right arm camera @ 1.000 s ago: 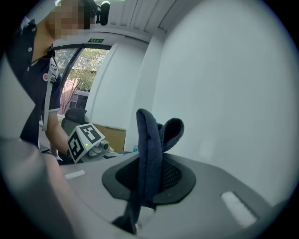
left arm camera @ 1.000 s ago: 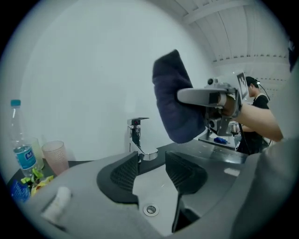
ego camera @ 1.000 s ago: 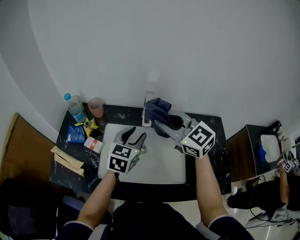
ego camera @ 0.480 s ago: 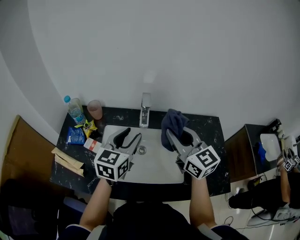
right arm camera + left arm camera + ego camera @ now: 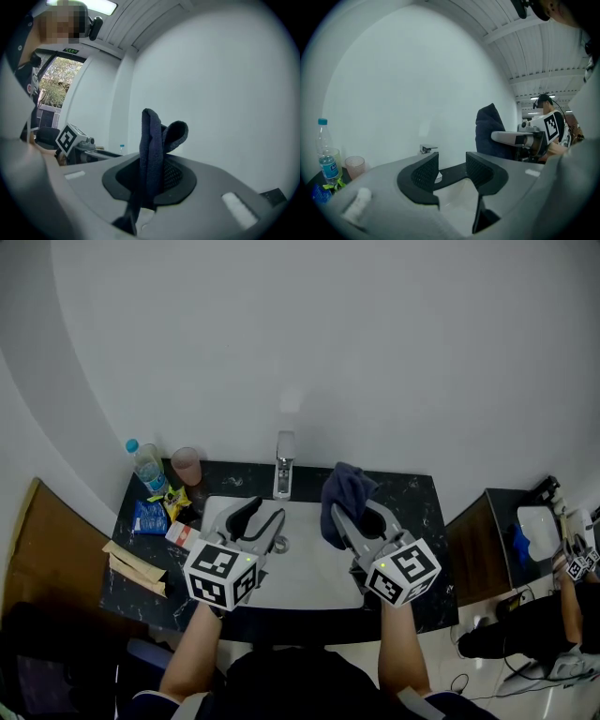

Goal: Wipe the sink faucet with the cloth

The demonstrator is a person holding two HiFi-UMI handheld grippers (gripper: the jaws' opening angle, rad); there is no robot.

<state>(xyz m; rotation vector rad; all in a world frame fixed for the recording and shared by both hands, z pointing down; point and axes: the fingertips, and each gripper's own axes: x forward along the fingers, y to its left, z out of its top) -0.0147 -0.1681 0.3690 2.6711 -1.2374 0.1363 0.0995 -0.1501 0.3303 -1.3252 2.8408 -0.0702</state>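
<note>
A chrome faucet point(image 5: 282, 464) stands at the back rim of the white sink point(image 5: 305, 573); the left gripper view shows the faucet point(image 5: 427, 149) small against the wall. My right gripper point(image 5: 354, 512) is shut on a dark blue cloth point(image 5: 342, 491), held up over the sink's right side, to the right of the faucet and apart from it. The cloth point(image 5: 152, 150) stands pinched between the jaws in the right gripper view. My left gripper point(image 5: 258, 517) hangs open and empty over the sink's left part, and through its jaws point(image 5: 452, 171) I see the sink rim.
On the dark counter point(image 5: 418, 503) left of the sink stand a water bottle point(image 5: 146, 465), a pink cup point(image 5: 187, 465), a blue packet point(image 5: 150, 516), small snack packs point(image 5: 180, 502) and paper-wrapped sticks point(image 5: 136, 563). A side table point(image 5: 536, 526) stands at the far right.
My right gripper has carried the cloth off the faucet and to the right. The left gripper has risen over the sink, still open.
</note>
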